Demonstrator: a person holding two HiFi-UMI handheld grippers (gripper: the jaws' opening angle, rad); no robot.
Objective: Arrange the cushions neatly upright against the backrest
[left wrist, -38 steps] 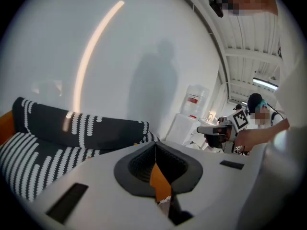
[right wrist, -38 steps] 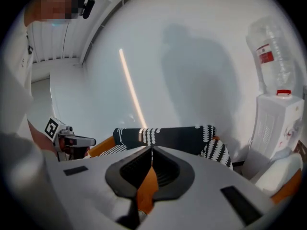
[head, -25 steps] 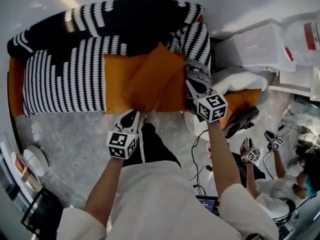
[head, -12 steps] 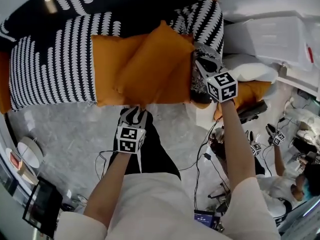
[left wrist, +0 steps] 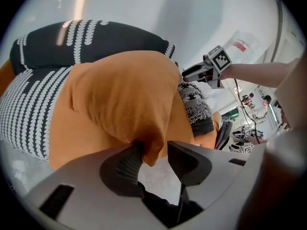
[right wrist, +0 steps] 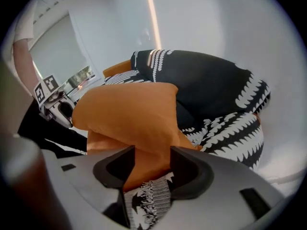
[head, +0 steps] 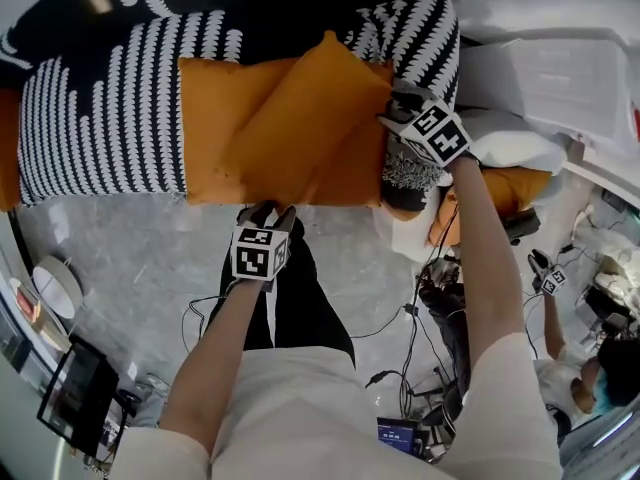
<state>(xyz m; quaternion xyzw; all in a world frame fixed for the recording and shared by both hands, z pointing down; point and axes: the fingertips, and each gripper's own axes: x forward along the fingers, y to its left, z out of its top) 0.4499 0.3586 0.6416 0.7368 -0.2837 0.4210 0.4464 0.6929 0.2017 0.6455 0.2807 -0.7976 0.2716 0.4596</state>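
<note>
- Both arms are reaching fwd and down out of white sleeves. The L arm [head: 215,338] is bending short, and the R arm [head: 480,258] is stretching out long.
- L tongs [head: 268,211] are pointing steeply down at the near corner of the orange cushion [head: 300,118]. The jaws have just been opening and are standing apart. The corner is hanging between them, brushing one ribbed pad and clear of the other, so there's no grip.
- R tongs [head: 392,108] are tipping down at the cushion's opposite corner. Those jaws have also just been opening and are standing wide. Orange cloth is sitting between them, not pinched.
- The orange cushion is lying slanted on the sofa [head: 205,173] seat, running from L tongs across to R tongs. It isn't standing upright.
- A striped cushion [head: 100,128] is lying left of L tongs, and a black cushion [head: 250,18] is lying beyond both tongs. A patterned cushion [head: 415,38] is sitting just beyond R tongs.
- A fringed b/w cloth [head: 405,173] is lying below R tongs, partly covered by them. The right gripper view is showing only a strip of it, so I can't tell what it is.
- The frame edge is cutting off the sofa's far-left end.
- White boxes [head: 540,73] are standing right of R tongs; their contents can't be made out.
- A second person [head: 590,378] is showing near R arm's elbow, mostly cut off by the frame corner.
</note>
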